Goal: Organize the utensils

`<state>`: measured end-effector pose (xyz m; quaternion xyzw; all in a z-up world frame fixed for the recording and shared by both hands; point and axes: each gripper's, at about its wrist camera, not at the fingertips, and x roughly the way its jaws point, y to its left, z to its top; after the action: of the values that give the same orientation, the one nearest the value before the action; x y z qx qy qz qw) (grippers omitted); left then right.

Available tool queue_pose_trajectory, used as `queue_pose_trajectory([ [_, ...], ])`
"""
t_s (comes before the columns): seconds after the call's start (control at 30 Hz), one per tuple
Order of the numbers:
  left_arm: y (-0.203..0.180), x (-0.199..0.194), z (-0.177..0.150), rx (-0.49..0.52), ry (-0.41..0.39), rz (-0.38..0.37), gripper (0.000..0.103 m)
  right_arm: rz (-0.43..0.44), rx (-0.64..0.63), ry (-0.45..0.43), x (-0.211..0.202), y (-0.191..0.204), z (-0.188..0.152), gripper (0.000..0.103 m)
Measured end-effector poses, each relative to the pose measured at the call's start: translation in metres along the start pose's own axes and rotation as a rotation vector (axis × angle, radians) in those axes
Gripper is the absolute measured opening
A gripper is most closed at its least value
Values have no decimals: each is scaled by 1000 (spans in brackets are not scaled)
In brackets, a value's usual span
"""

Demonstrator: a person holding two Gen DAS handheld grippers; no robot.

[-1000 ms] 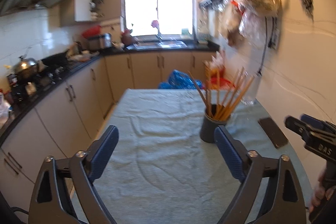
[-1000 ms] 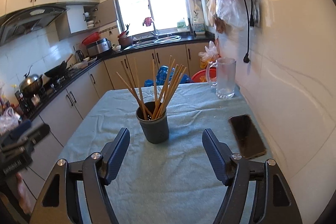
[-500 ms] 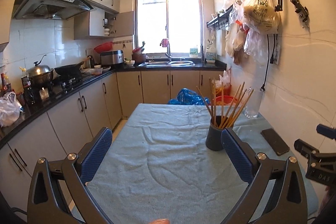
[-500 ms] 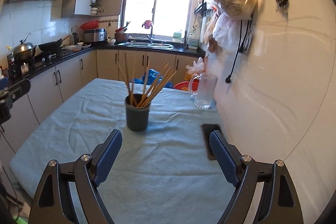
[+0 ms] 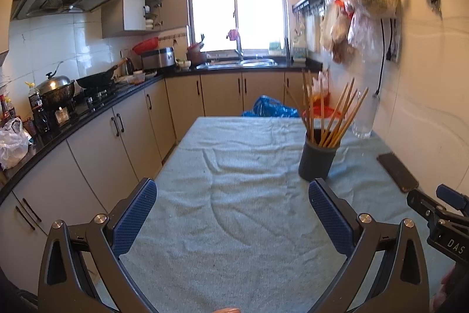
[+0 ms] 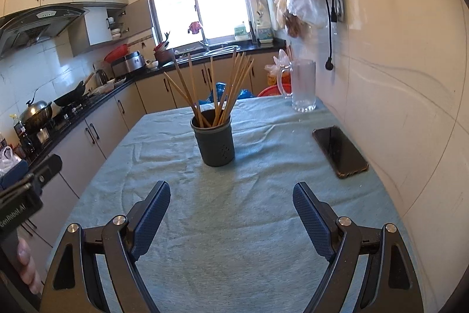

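Left gripper (image 5: 233,201): stood wide open above the near part of the table, its blue-padded fingers (image 5: 134,217) far apart with nothing between them.
Right gripper (image 6: 231,206): likewise spread wide and empty, hovering over the cloth short of the holder.
Chopsticks (image 6: 218,90): a bundle of wooden sticks stood fanned out in the holder, leaning in several directions.
Holder (image 6: 215,141): a dark grey cup, upright on the cloth near the table's middle; in the left wrist view it (image 5: 318,159) sat just beyond the right-hand finger.
Table (image 6: 164,137): covered by a wrinkled pale blue-green cloth.
Phone (image 6: 340,151): lay flat, screen up, on the cloth to the right of the holder, near the wall.
Glass mug (image 6: 303,87): clear, upright at the far right corner of the table, well apart from the holder.
Neither gripper: touched the holder or the chopsticks.
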<state>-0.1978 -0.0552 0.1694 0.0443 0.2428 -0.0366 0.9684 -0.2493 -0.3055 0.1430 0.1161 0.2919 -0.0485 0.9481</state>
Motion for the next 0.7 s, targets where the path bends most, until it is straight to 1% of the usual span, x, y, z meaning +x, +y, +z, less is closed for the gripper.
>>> queue_pose_trajectory([
  [0.13,1,12,-5,-3,39,-14,103,-7,14,18,8,0,-2,89],
  [0.37,6,30,-10,-16,81,-26,103,-28,50,35,19,-1,-5,89],
  [0.57,11,43,-14,-29,117,-33,103,-65,19,33,28,7,-6,89],
  [0.7,15,53,-16,-43,145,-44,103,-74,1,39,34,12,-7,89],
])
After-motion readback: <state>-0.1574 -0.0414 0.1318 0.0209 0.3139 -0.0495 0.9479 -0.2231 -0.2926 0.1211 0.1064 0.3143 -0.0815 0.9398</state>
